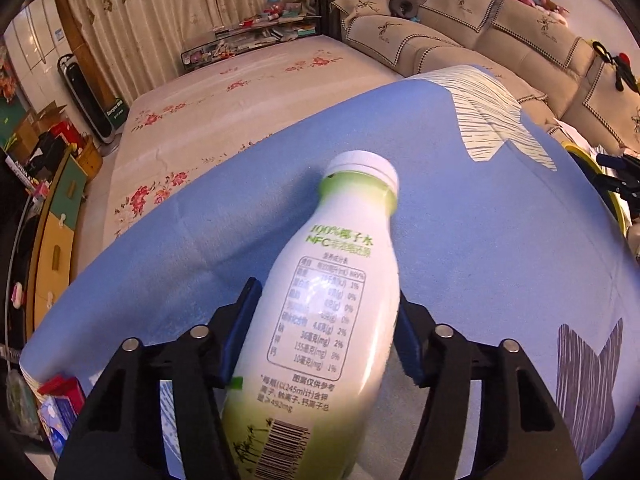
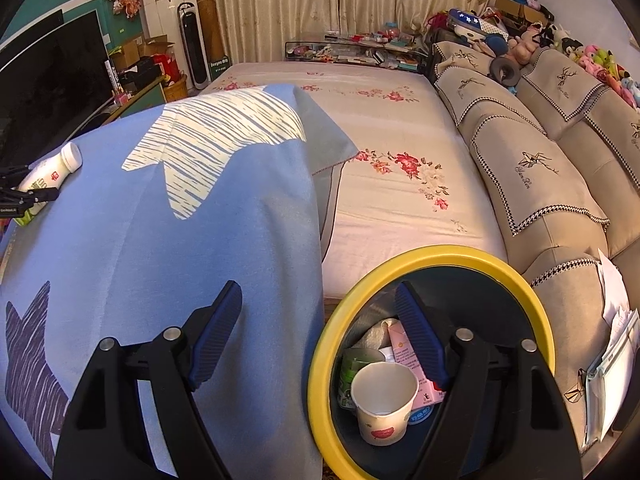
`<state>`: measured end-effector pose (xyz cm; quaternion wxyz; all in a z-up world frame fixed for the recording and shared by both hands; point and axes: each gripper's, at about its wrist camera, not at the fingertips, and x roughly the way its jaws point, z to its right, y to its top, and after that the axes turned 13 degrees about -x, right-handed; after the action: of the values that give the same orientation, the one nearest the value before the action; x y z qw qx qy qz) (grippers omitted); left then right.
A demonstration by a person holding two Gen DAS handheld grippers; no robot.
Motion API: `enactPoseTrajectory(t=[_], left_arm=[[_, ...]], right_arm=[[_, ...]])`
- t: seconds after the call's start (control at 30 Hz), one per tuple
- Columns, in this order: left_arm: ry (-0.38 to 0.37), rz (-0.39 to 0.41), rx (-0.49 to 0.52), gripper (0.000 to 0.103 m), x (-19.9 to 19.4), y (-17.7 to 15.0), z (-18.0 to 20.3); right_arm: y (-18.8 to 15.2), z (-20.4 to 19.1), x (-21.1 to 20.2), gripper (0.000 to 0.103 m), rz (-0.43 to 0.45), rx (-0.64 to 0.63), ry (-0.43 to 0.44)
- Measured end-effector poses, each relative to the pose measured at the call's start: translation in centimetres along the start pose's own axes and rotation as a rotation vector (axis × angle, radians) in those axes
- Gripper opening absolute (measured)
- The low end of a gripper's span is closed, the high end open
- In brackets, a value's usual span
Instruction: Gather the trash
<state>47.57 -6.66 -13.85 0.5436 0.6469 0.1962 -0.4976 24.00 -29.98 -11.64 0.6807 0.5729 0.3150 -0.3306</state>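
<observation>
White-capped plastic drink bottle (image 1: 320, 300) between the fingers of the left gripper (image 1: 324, 320), over blue star-patterned cloth (image 2: 200, 240). Yellow-rimmed round bin (image 2: 532, 304) right of cloth; white paper cup (image 2: 382, 400) and pink carton (image 2: 404, 354) inside. Beige cushioned sofa (image 2: 540, 176) beyond bin.

White-and-green bottle (image 1: 320, 300) on blue star-print cloth (image 1: 500, 248) — bin (image 2: 320, 360) rimmed yellow.

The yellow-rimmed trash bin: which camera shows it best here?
The right wrist view. It looks down into the yellow-rimmed trash bin, showing nearly the whole rim and the paper cup and pink carton inside, below the open right gripper. The left wrist view catches only a sliver of yellow rim at its right edge.
</observation>
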Motion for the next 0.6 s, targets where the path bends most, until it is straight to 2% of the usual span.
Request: enactPoseTrajectory(t=[0.13,0.27,0.37,0.6], left_arm=[[0.037,0.018,-0.036,0.053,-0.9,-0.9,0.6],[0.072,0.073,-0.086,0.052,-3.7,-2.3,2.0],[0.098,0.121,-0.100,0.052,-6.8,-3.7,4.5],[0.084,0.202,-0.099,0.052,-13.0,-7.0,11.8]], right_arm=[[-0.6,0.0,-1.4,0.075,0.020,0.013,0.009],[-1.8,0.1,-3.7,0.075,0.054,0.029,0.016],[-3.2,0.3,-5.9,0.075,0.082,0.046,0.019],[-7.3,1.1,-10.6,0.075,0.121,0.067,0.010]])
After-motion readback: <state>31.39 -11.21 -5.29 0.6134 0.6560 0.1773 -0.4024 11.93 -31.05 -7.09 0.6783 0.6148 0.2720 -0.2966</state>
